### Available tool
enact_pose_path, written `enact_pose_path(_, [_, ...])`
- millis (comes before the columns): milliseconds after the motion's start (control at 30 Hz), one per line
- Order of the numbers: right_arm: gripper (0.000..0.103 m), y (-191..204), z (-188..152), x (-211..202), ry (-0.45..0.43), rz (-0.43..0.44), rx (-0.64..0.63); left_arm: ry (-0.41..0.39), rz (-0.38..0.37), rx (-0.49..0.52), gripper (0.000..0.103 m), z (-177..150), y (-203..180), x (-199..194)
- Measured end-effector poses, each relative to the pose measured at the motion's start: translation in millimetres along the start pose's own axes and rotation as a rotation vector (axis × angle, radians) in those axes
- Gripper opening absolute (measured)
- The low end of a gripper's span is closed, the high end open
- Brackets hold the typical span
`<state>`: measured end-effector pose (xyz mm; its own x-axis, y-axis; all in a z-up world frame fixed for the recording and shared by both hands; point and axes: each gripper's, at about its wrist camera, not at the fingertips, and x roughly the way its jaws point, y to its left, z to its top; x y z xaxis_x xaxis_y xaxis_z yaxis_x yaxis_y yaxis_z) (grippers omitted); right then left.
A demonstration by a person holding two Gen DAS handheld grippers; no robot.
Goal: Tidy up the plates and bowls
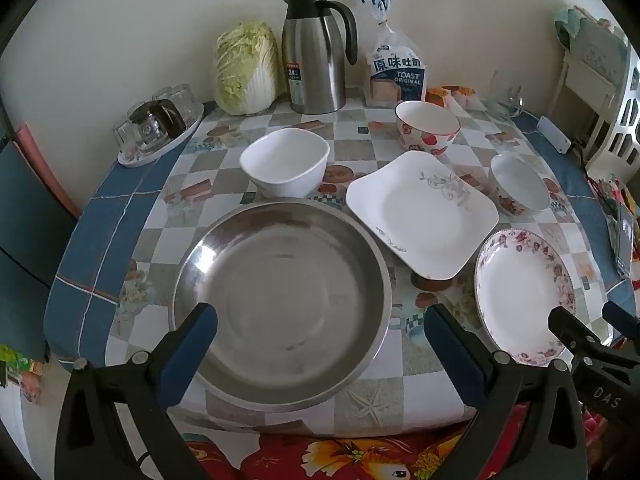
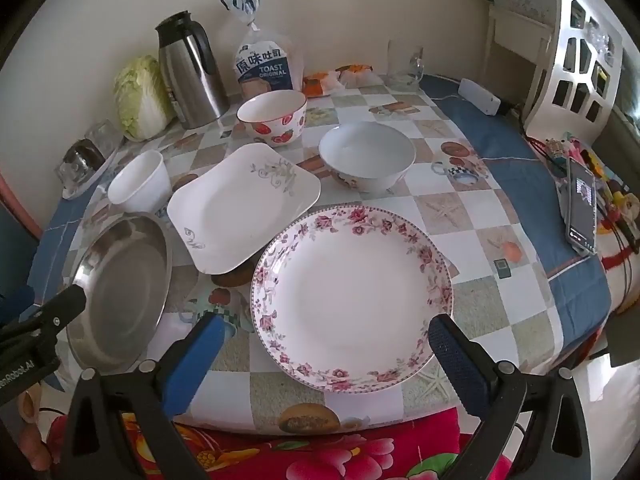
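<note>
Your left gripper gapes wide over the steel basin; your right gripper gapes wide over the floral plate, both dishes resting on the table

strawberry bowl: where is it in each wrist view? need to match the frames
Left wrist: the strawberry bowl sits upper right of centre, behind the square plate.
Right wrist: the strawberry bowl sits upper left of centre, again behind the square plate.
Shared landmark: the toast bag stands just behind the bowl, by the wall, in both views.
</note>
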<state>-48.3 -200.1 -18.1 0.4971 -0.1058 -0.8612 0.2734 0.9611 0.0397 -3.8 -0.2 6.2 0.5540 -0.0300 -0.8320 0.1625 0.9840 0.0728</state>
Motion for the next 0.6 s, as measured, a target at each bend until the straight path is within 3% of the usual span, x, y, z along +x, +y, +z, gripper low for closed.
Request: enact_pose_path(600, [0.103, 3.5, -1.0, -4.4, -0.027, -0.009, -0.017, -0.022, 0.028, 0.031, 0.103, -1.1, -6.6, -4.1])
